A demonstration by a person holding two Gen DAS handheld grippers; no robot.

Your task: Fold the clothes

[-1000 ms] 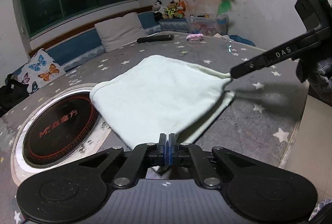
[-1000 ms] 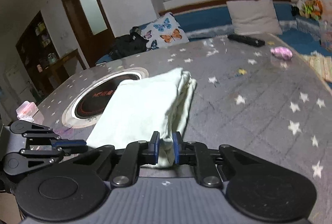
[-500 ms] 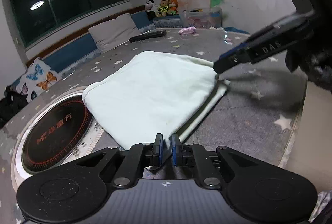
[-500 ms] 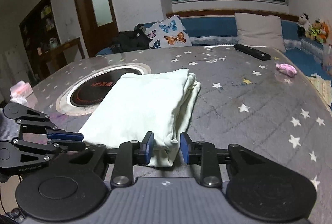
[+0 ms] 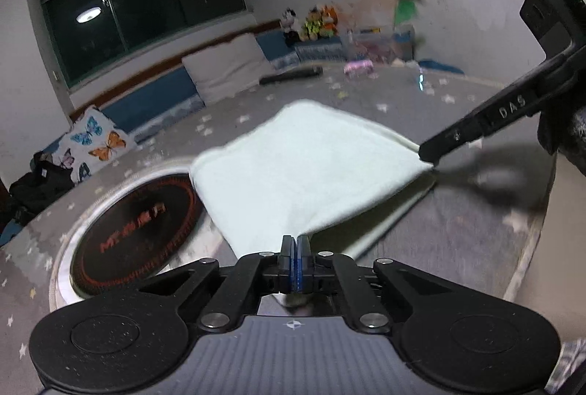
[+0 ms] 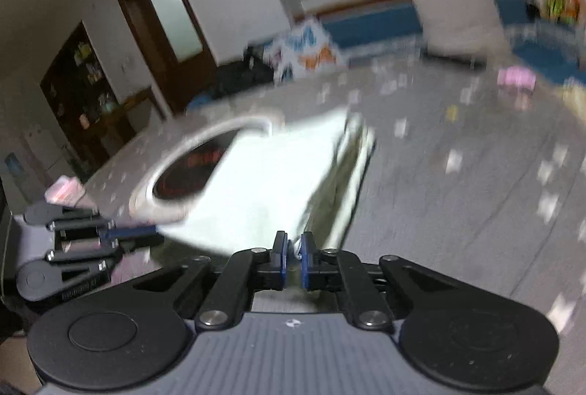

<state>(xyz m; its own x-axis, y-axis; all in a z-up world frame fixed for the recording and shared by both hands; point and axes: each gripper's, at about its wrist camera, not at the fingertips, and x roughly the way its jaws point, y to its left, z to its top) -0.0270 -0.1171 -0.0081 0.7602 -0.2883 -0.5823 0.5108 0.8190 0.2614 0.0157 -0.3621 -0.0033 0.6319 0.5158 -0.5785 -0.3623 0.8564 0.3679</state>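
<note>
garment (image 5: 300, 168): 1, folded | left tongs (image 5: 295, 244), right tongs (image 6: 292, 248): 2, both clamping corners

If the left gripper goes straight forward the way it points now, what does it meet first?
The left gripper is already shut on a corner of the pale green cloth, so it would push into that cloth first; beyond lies the star-patterned table.

Home living room, window seat cushions (image 5: 227, 63), plush toys (image 5: 316, 23), star-patterned table (image 5: 457, 230), wooden door (image 6: 166, 25)
</note>
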